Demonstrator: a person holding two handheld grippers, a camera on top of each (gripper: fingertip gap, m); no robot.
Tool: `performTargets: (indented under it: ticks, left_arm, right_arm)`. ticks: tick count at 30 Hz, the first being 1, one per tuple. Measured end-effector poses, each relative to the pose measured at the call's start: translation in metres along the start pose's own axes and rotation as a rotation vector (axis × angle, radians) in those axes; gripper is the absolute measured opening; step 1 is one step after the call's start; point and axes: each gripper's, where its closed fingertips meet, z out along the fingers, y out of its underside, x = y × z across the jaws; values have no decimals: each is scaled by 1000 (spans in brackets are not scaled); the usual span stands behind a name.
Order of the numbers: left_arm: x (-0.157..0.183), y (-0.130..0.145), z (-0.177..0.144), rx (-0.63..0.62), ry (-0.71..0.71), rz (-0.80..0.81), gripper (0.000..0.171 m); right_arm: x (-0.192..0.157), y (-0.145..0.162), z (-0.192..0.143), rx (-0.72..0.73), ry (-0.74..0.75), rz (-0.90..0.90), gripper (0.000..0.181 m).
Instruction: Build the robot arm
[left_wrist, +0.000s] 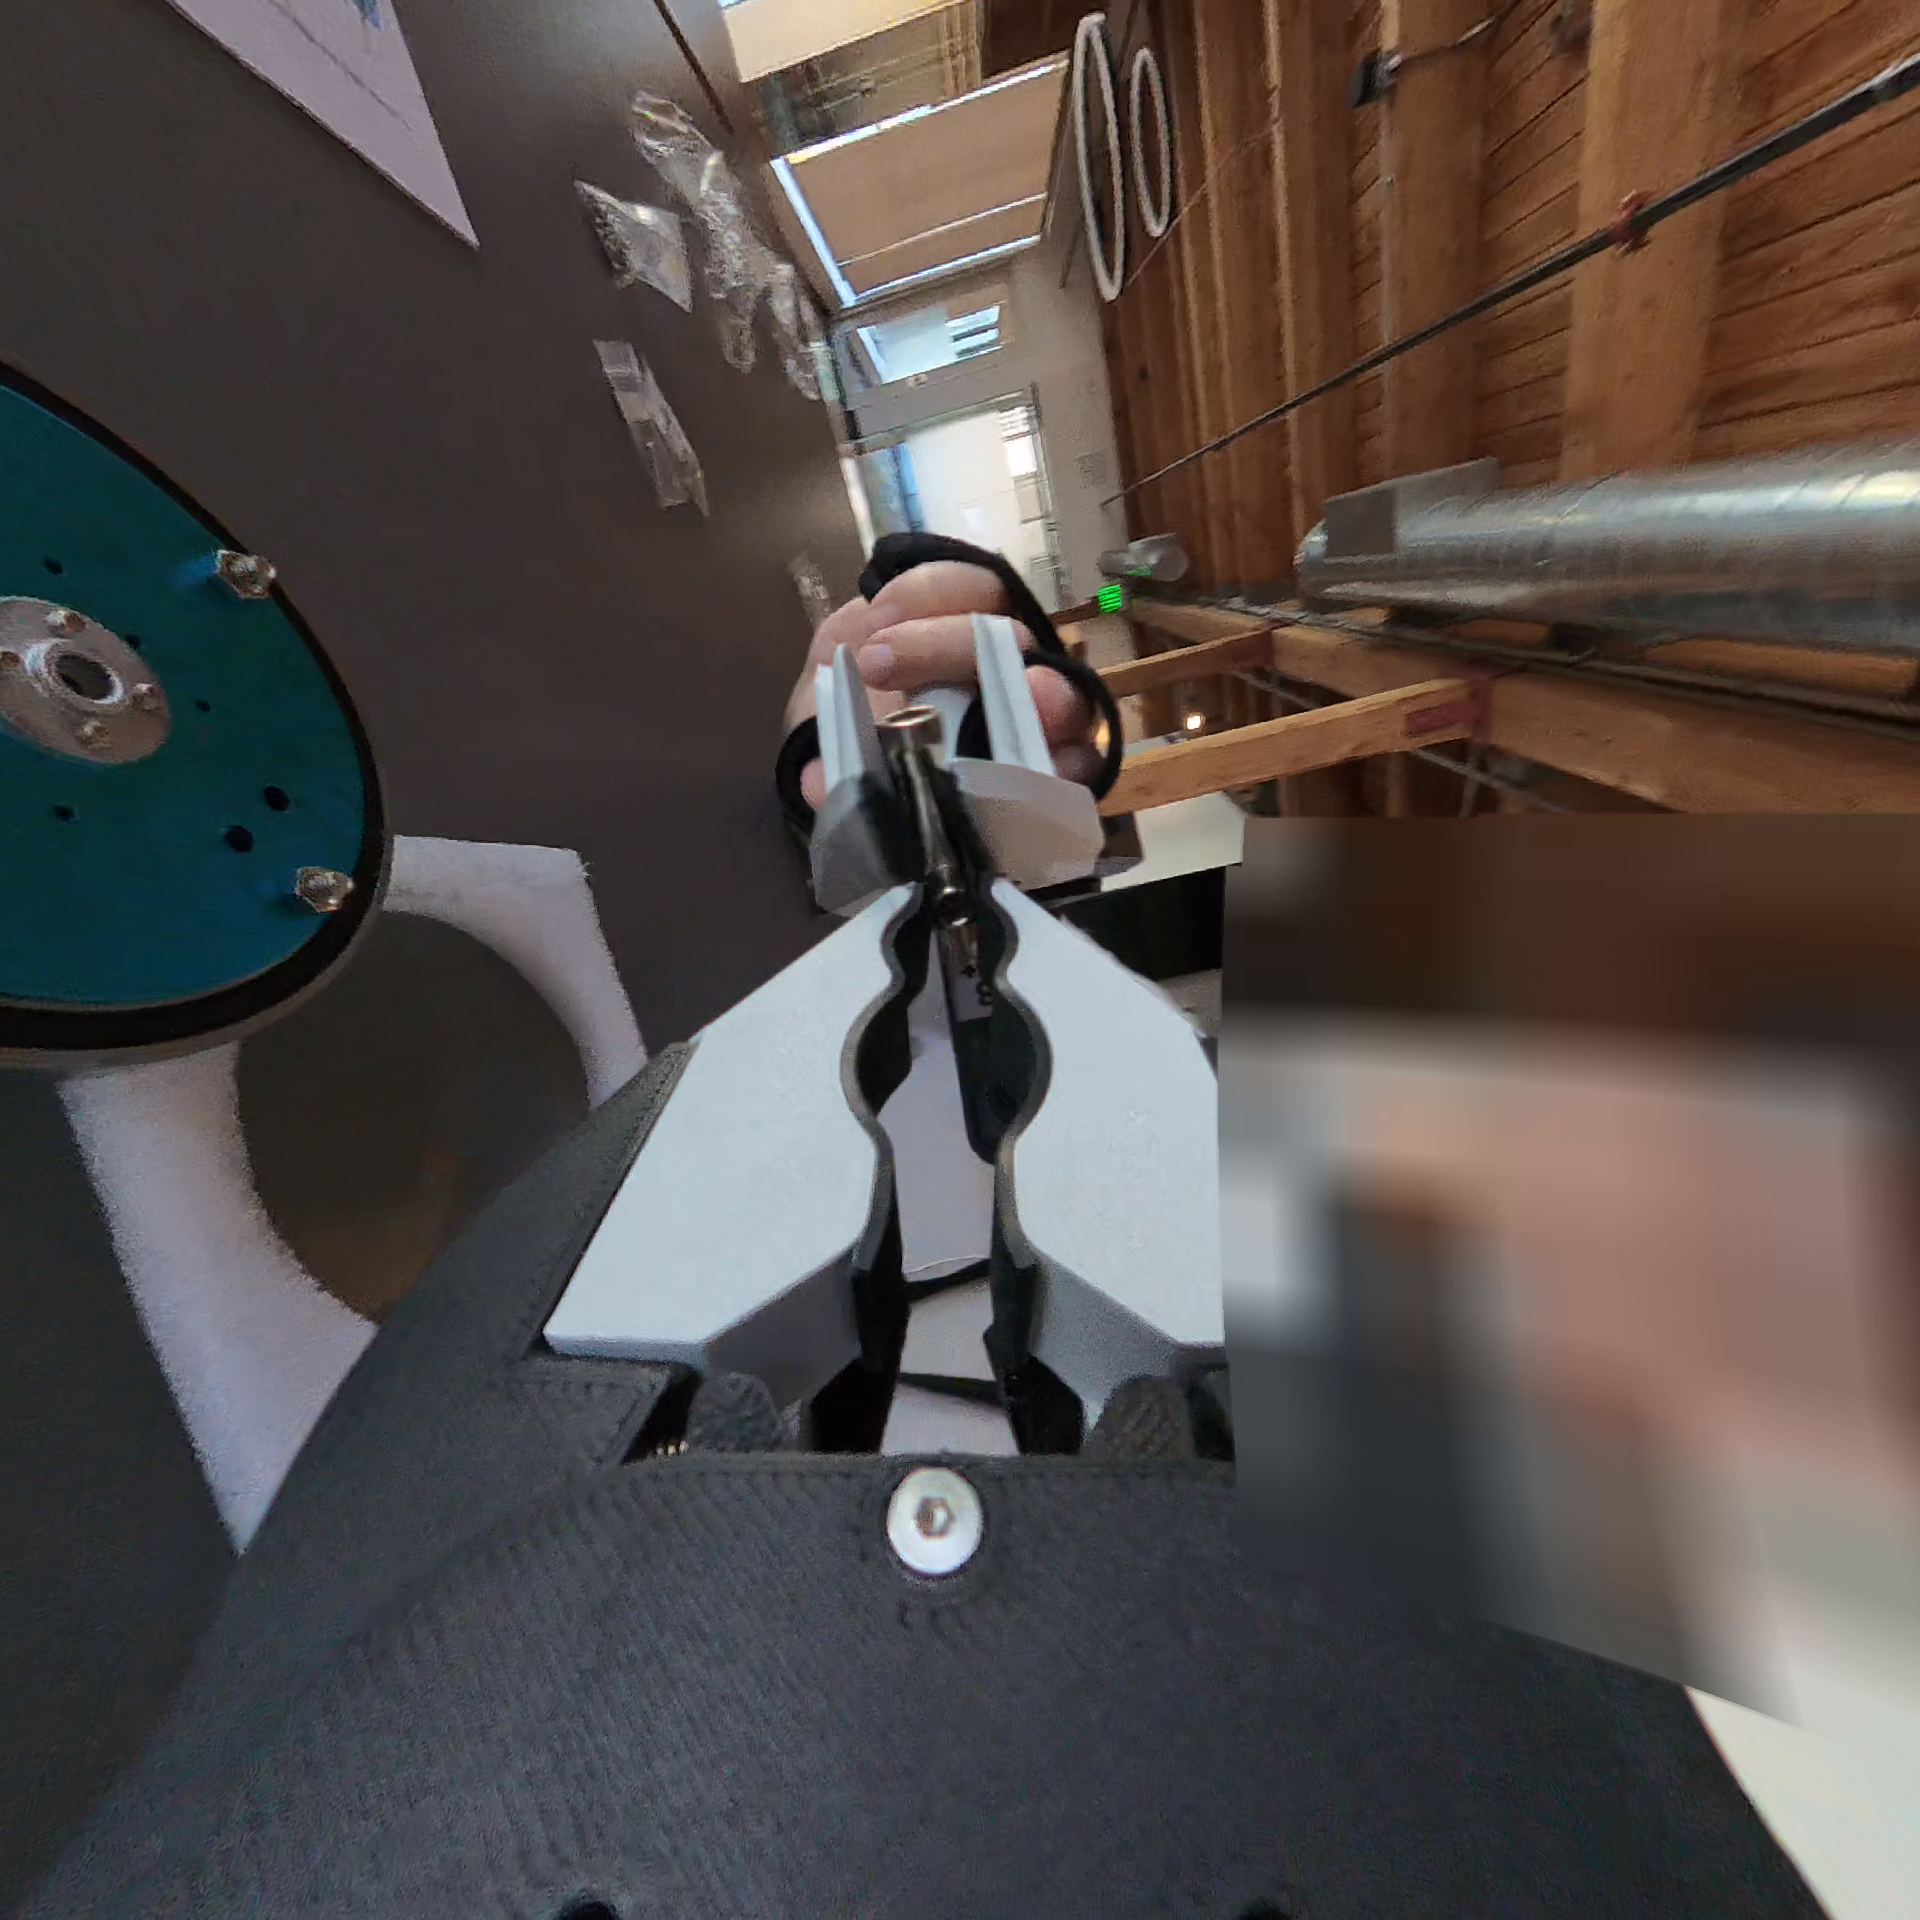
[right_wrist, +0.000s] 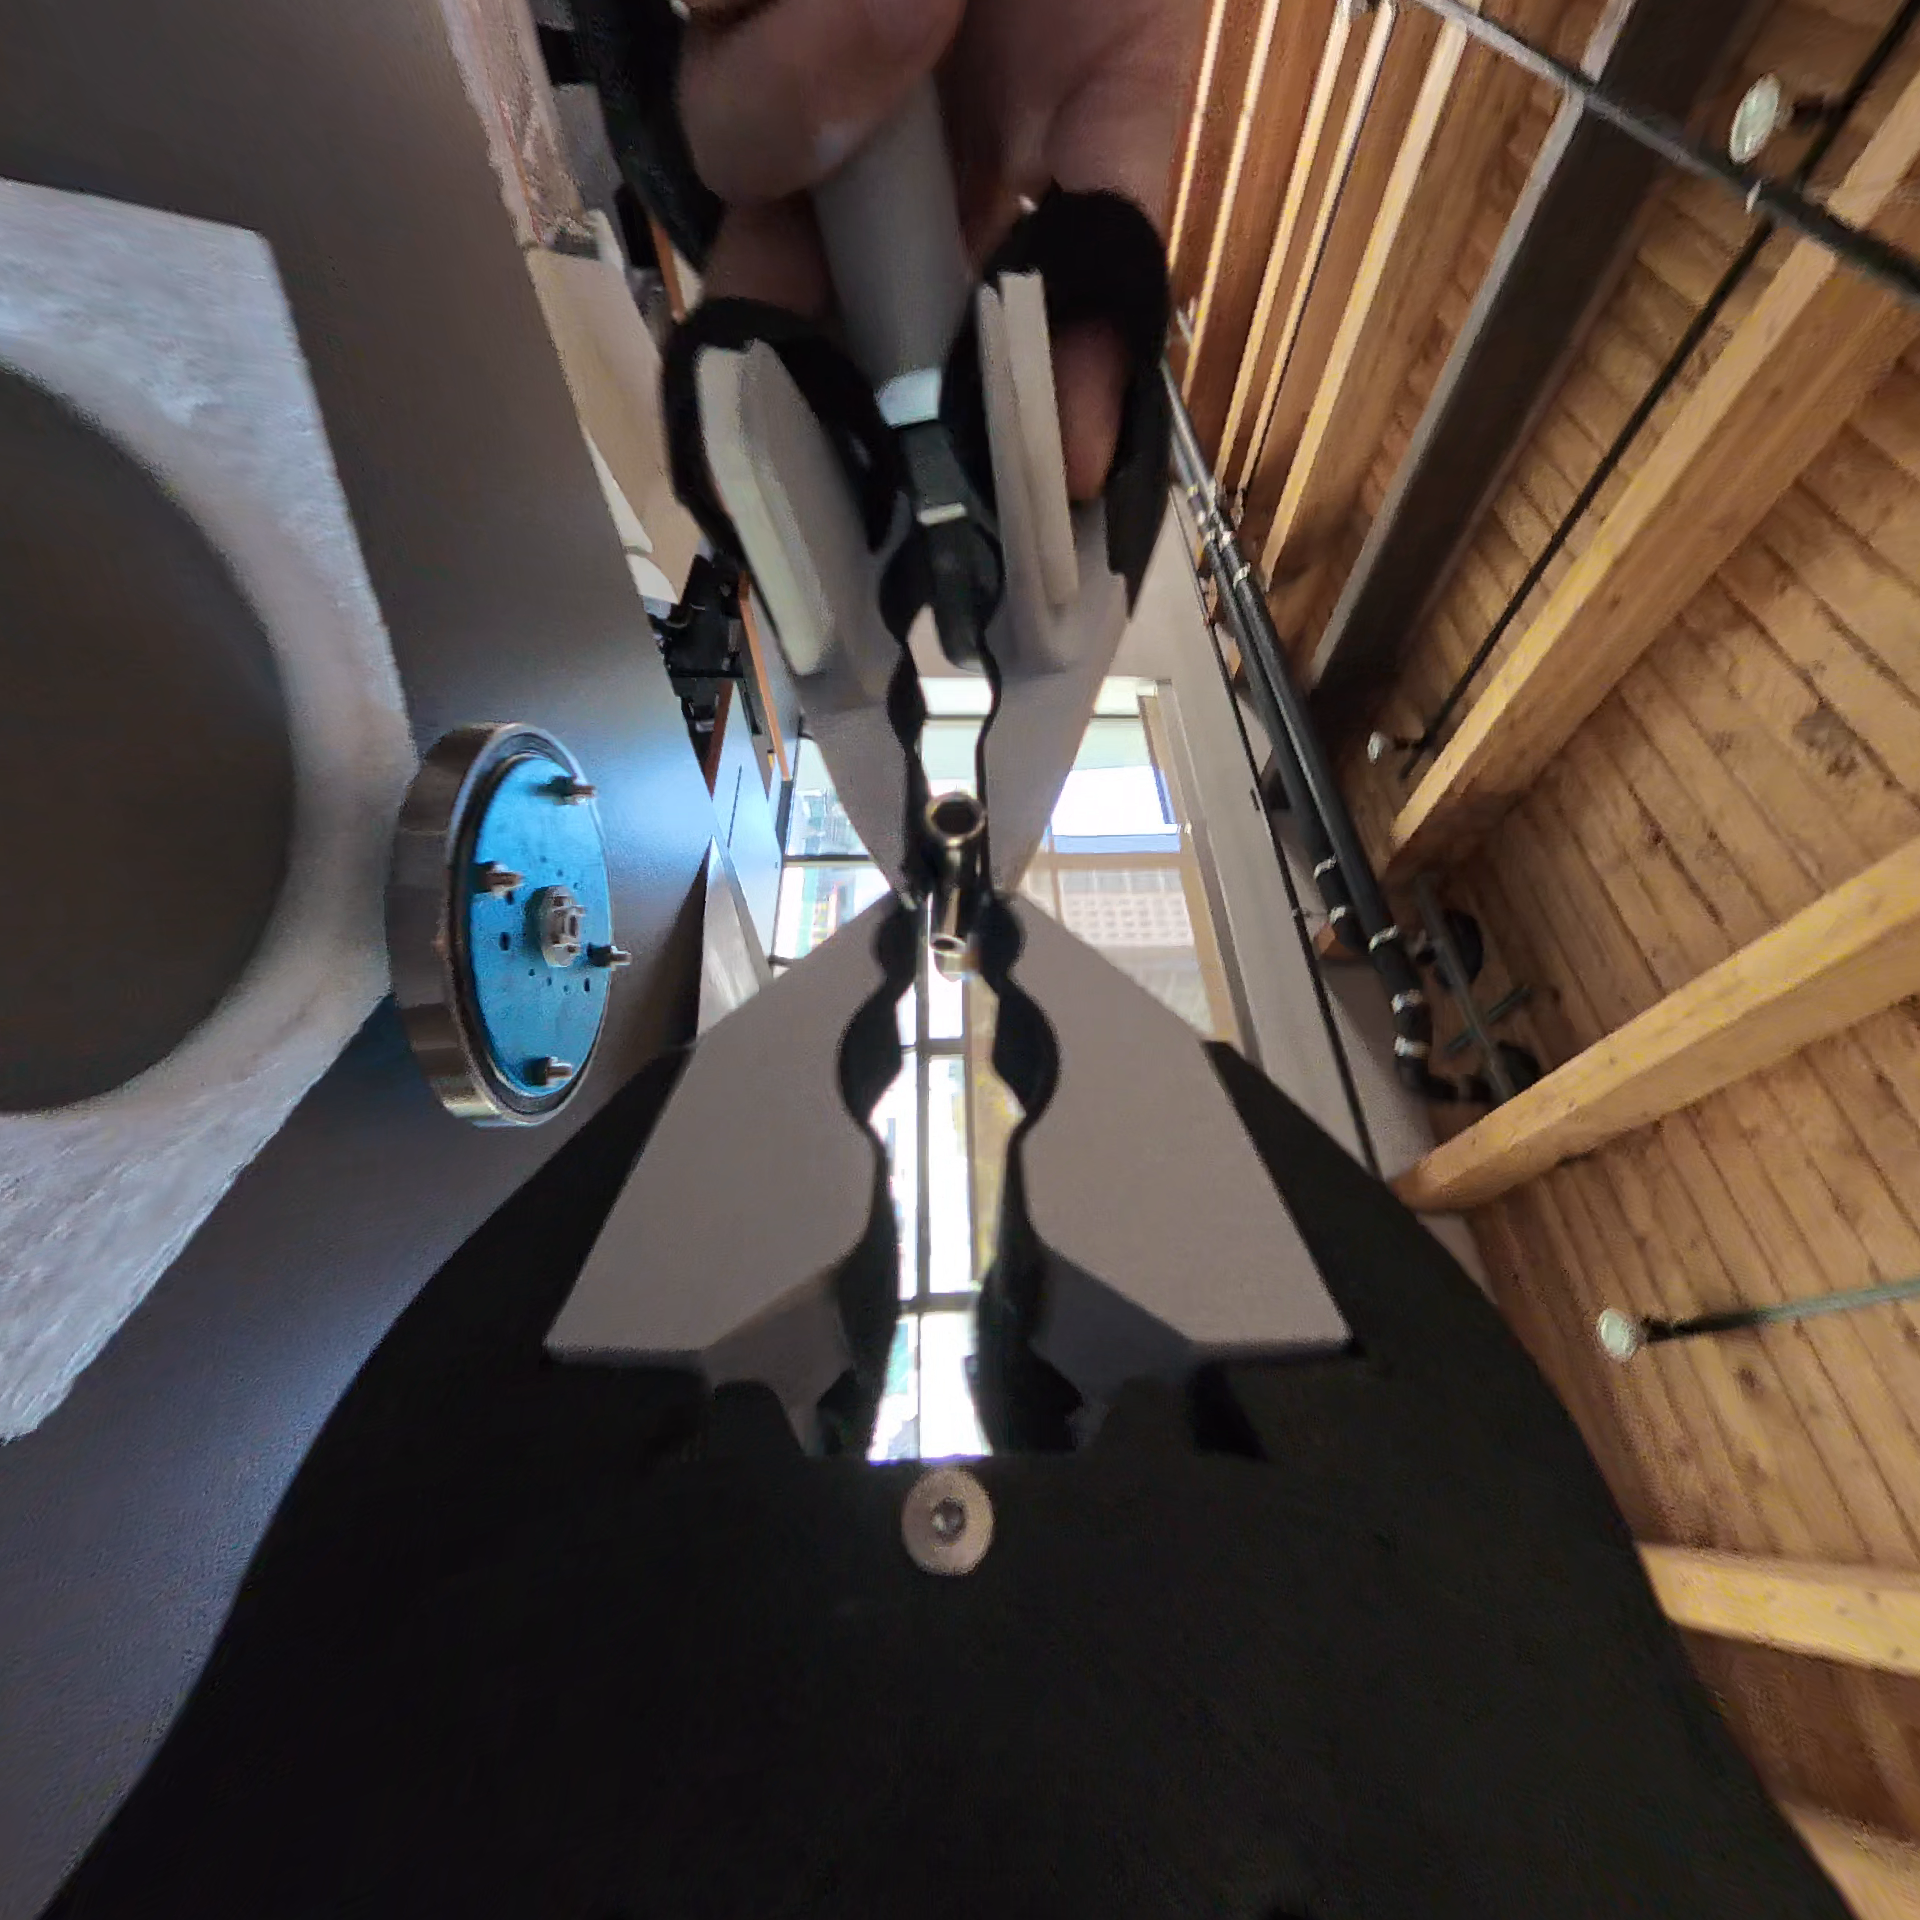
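My left gripper (left_wrist: 940, 899) and my right gripper (right_wrist: 951, 920) meet tip to tip in the air above a dark grey table (left_wrist: 468, 416). Both are shut on one small metal socket-head bolt (left_wrist: 925, 800), which also shows in the right wrist view (right_wrist: 951, 878). A black shaft with a white label (left_wrist: 977, 1013) lies in the gap between the left fingers. In the right wrist view it (right_wrist: 951, 540) is inside the far left gripper. A hand (left_wrist: 914, 634) with black straps holds the right gripper. Another hand (right_wrist: 831, 94) holds the left one.
A blue disc with a metal rim, hub and studs (left_wrist: 156, 727) (right_wrist: 535, 925) leans against a white foam block with a round cutout (left_wrist: 499, 935) (right_wrist: 156, 312). Clear bags of small parts (left_wrist: 644, 239) and a white sheet (left_wrist: 343, 94) lie on the table. Wooden ceiling beams and a metal duct (left_wrist: 1610, 540) are overhead. Left and right tips are no more than a few centimetres apart.
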Motion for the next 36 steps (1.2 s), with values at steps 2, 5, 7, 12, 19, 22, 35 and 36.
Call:
performTargets:
  ticks: [2,5,7,12,19,22,35,36]
  left_arm:
    - [4,-5,-7,0,63,-16,11]
    - [10,-15,-26,54,104,102,17]
    - [9,-18,-42,96,66,298,21]
    - [-36,-34,-62,225,-399,883,30]
    - [-50,-30,-47,206,-489,1031,24]
    - [-55,-31,-45,191,-531,1050,17]
    - [-68,-24,-36,53,-561,1115,6]
    - [-67,-24,-36,58,-559,1119,3]
  right_arm:
    - [0,4,4,-10,-35,88,7]
    - [-8,15,6,1,-153,408,6]
    - [-24,9,8,73,-380,806,6]
    - [-35,-2,21,220,-811,1546,6]
    - [-76,-3,18,152,-1026,1555,6]
    - [-84,-2,17,140,-1017,1450,6]
    - [-91,-3,18,172,-1015,1406,7]
    - [-91,-4,18,177,-1017,1409,7]
